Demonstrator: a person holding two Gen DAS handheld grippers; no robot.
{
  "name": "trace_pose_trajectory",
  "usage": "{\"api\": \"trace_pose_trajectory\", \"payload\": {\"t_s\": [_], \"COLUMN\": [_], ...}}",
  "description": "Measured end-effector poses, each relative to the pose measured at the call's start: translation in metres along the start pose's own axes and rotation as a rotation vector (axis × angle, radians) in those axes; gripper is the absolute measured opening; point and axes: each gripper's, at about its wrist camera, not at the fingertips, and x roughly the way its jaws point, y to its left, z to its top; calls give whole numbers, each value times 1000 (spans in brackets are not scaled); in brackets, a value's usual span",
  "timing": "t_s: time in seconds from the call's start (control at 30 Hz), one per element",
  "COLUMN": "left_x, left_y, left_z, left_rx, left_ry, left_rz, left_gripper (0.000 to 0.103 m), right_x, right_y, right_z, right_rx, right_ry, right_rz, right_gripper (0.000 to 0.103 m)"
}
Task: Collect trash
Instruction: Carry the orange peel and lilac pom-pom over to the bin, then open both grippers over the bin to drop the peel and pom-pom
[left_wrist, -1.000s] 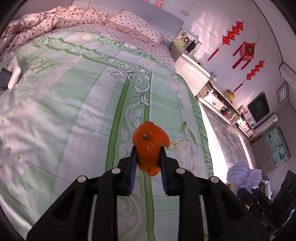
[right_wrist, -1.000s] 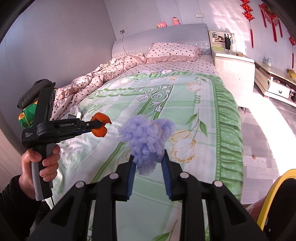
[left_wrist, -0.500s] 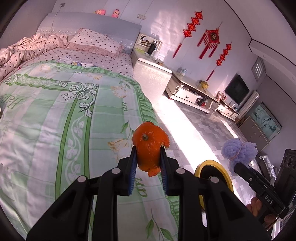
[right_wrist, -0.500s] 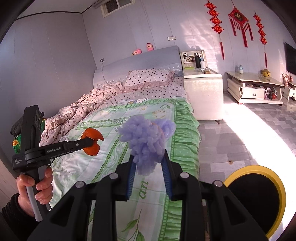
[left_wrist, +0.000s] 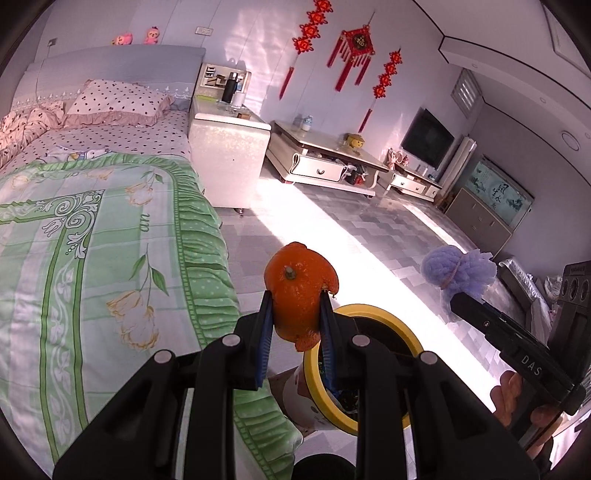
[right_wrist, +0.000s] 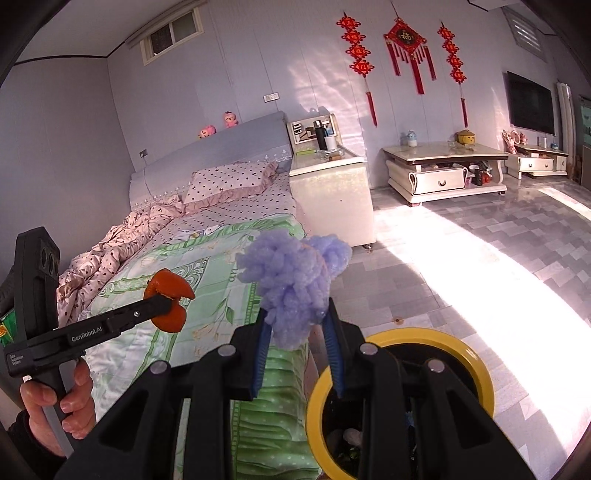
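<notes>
Left wrist view: left gripper (left_wrist: 295, 325) pinches orange peel (left_wrist: 299, 291).

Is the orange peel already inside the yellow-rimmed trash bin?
No, the orange peel is clamped between the left gripper fingers, above the yellow-rimmed trash bin.

The left gripper (left_wrist: 295, 325) is held in a bare hand (right_wrist: 55, 398), tilted downward, its fingers (left_wrist: 264, 343) clamped tight. The right gripper (right_wrist: 297, 332) is carried to its right, likewise tilted down, its fingers (right_wrist: 258, 354) pressed in, gripped by the right hand (left_wrist: 517, 398).
</notes>
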Motion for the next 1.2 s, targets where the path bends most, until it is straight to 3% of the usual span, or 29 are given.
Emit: {"api": "trace_pose_trajectory", "payload": {"t_s": [0.3,0.63,0.8,0.93,1.0,1.2], "left_x": [77,132,138,134,131,119], "left_y": [-62,-84,-83,-78,-76,-66], "left_z": [-26,-64,-69,-65,-62,-59], "left_rx": [82,122,113,96,96,82], "left_ry": [104,195,202,187,179,161], "left_rz": [-41,-68,-68,-74,-71,-68], "left_gripper": [23,25,29,41,45,49], "right_x": [13,46,48,47,46,46], "right_y": [-68,-106,-117,-122,-122,-124], "right_z": [-20,-43,-47,-51,-51,-50], "right_rx": [82,156,177,190,200,206], "right_ry": [60,137,135,140,138,148], "right_rz": [-93,-128,-152,-171,-184,-205], "right_gripper": [27,29,33,37,43,49]}}
